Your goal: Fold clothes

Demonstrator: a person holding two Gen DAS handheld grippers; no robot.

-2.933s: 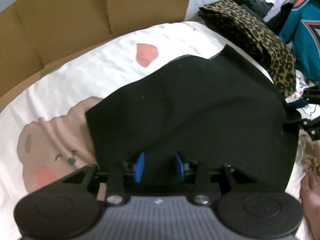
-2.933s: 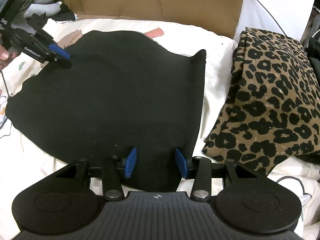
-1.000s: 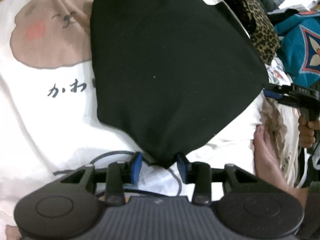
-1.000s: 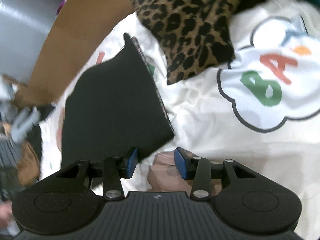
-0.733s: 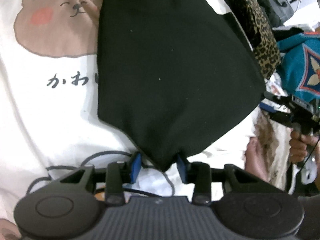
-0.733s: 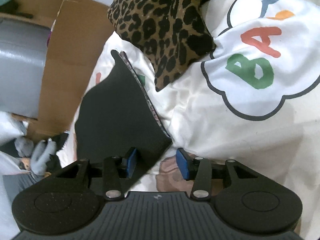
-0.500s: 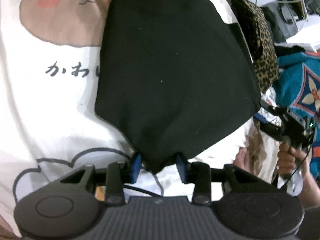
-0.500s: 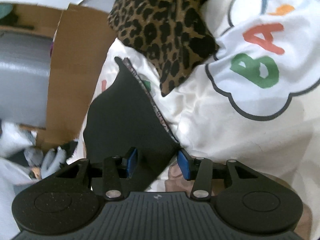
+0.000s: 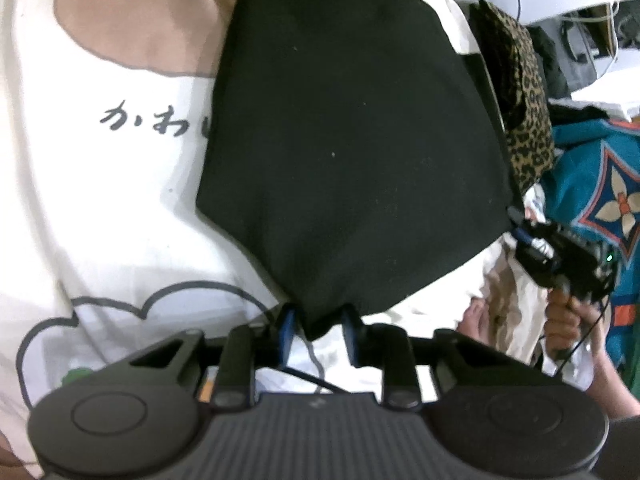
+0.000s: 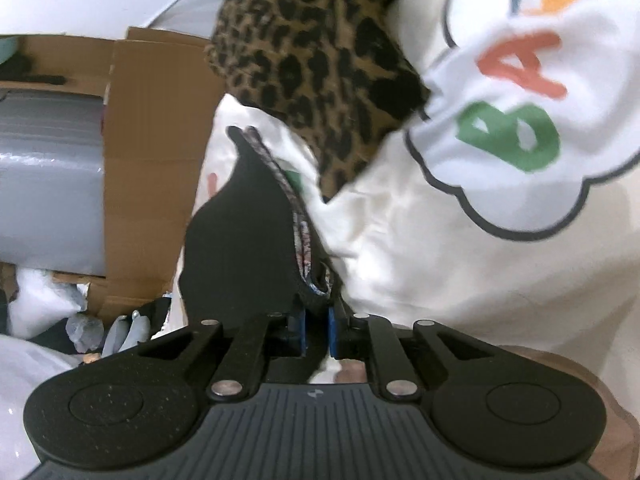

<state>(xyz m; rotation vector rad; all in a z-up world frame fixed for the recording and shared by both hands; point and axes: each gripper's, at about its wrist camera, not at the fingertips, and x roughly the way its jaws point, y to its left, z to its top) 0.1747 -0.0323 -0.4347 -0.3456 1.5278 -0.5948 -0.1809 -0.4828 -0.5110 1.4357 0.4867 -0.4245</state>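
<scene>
- Two claws grip one black garment (image 9: 352, 152), which spreads across the middle of the left wrist view on a white printed bed sheet (image 9: 120, 208).
- The left claw (image 9: 318, 332), at lower centre of that view, has its blue pads (image 9: 286, 330) on either side of the garment's near corner; its jaws are closing, with the cloth bunched between them.
- The right claw (image 10: 316, 330), at lower centre of the right wrist view, is closing too, its pads nearly together and pinching another corner of the garment (image 10: 240, 240); a patterned inner edge shows along the cloth's right side.
- In the left wrist view the right claw (image 9: 520, 236) appears at the right edge, touching the garment's right corner, with a hand (image 9: 568, 320) on its grip.
- A leopard-print cloth (image 10: 320, 68) lies in the upper middle of the right wrist view, just beside the garment's far tip.
- Brown cardboard (image 10: 156, 128) stands at the left of that view.
- A teal patterned fabric (image 9: 600, 192) sits at the right edge of the left wrist view.
</scene>
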